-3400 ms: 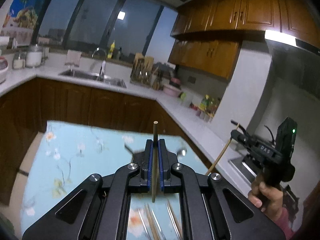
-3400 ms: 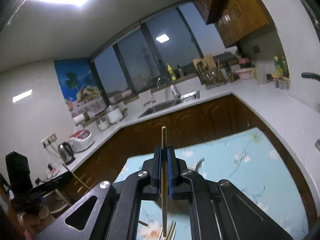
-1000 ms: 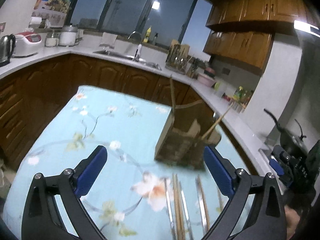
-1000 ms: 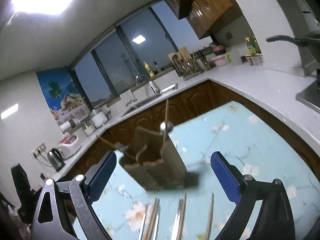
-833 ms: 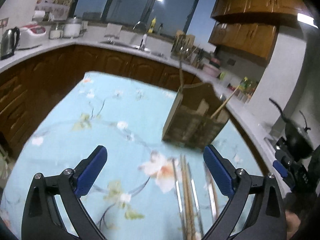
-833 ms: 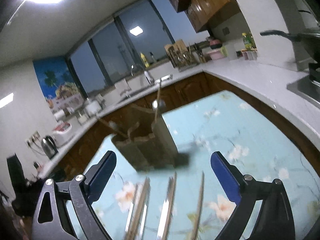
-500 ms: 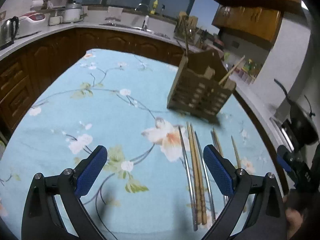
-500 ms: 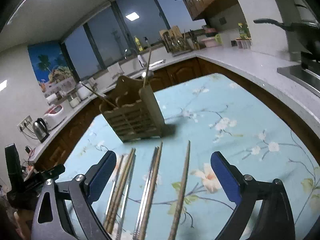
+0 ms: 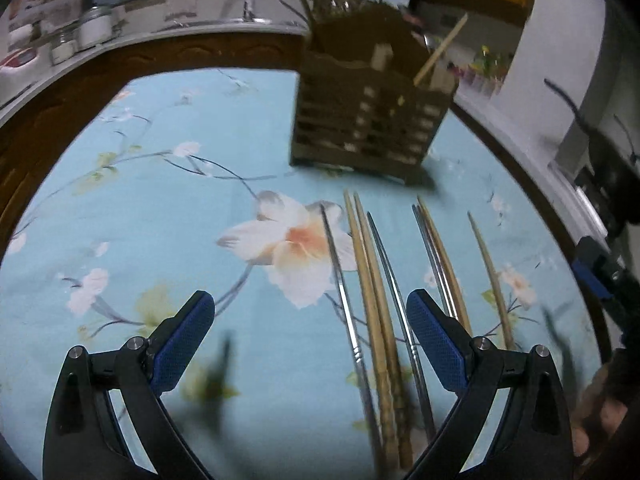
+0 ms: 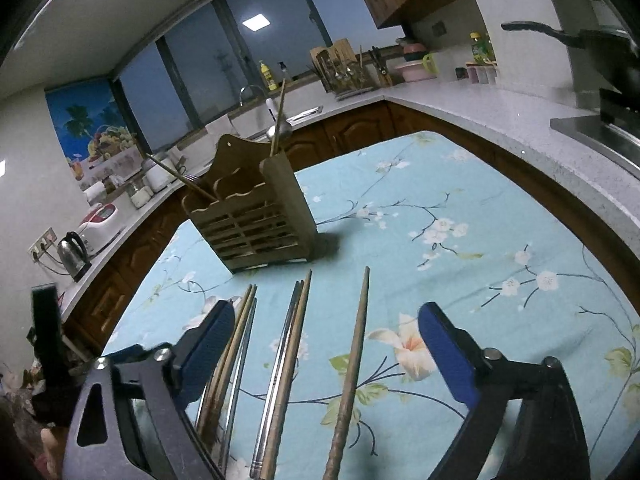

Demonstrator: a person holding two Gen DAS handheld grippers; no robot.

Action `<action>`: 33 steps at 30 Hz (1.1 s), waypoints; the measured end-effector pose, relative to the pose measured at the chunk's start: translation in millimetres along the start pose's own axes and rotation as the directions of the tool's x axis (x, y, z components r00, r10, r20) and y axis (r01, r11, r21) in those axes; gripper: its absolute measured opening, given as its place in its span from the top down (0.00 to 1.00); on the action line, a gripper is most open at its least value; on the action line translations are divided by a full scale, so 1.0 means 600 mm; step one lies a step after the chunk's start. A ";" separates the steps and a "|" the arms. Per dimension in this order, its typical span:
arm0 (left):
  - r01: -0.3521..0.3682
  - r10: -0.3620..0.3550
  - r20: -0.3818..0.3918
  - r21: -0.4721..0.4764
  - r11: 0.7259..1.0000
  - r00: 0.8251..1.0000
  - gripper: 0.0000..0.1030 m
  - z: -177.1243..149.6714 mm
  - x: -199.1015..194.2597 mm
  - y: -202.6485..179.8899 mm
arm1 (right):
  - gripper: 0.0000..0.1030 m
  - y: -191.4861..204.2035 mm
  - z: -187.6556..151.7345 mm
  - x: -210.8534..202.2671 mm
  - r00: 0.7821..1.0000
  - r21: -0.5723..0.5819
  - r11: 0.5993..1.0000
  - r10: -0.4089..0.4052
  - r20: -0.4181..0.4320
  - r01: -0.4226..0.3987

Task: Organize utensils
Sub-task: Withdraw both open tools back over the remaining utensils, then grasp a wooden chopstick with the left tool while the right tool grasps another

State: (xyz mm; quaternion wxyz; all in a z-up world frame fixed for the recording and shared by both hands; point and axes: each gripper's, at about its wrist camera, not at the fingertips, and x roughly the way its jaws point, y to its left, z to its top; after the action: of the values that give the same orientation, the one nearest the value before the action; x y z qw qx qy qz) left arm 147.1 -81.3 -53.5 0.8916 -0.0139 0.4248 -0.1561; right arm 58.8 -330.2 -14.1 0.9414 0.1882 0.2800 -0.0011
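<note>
Lone wooden chopstick [image 10: 354, 364] lies between the wide-apart, just-narrowing right gripper [image 10: 326, 354] jaws

Blurred holder, cut-off chopsticks

The wooden holder [image 9: 372, 120] is motion-smeared in the left view; below it, the chopsticks [image 9: 376, 320] run past the bottom edge, and the right tongs [image 10: 326, 344] hide some near ends.

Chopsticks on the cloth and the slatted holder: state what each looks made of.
Tan chopsticks: likely bamboo or wood, matte, tapered. Grey chopsticks: apparently steel, showing bright glints. Holder: seemingly thin brown wood board, matte, with cut slots and scalloped edges.
</note>
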 end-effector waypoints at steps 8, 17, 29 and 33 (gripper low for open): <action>-0.117 0.125 -0.067 0.104 0.988 0.990 0.14 -0.006 0.070 -0.034 | 0.36 0.003 0.008 0.042 0.998 0.009 1.000 0.002 -0.067 -0.001; -0.139 0.140 -0.077 0.025 0.990 0.987 0.14 -0.030 0.032 0.045 | 0.66 0.057 0.002 0.155 0.969 -0.108 0.994 -0.019 -0.247 -0.009; -0.058 0.051 -0.060 -0.125 0.991 0.997 0.16 0.019 0.031 0.123 | 0.84 0.056 0.002 0.204 0.939 -0.170 0.984 -0.101 -0.329 0.046; -0.120 0.116 -0.079 -0.051 0.991 0.990 0.18 0.031 0.058 0.114 | 0.82 0.057 0.016 0.214 0.938 -0.165 0.985 -0.109 -0.328 0.057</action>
State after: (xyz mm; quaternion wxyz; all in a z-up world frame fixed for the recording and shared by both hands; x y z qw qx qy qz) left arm 199.9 -28.6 -78.3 0.8818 -0.0074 0.4626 -0.0916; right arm 175.6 -288.7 -62.3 0.8907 0.1010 0.4431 0.0124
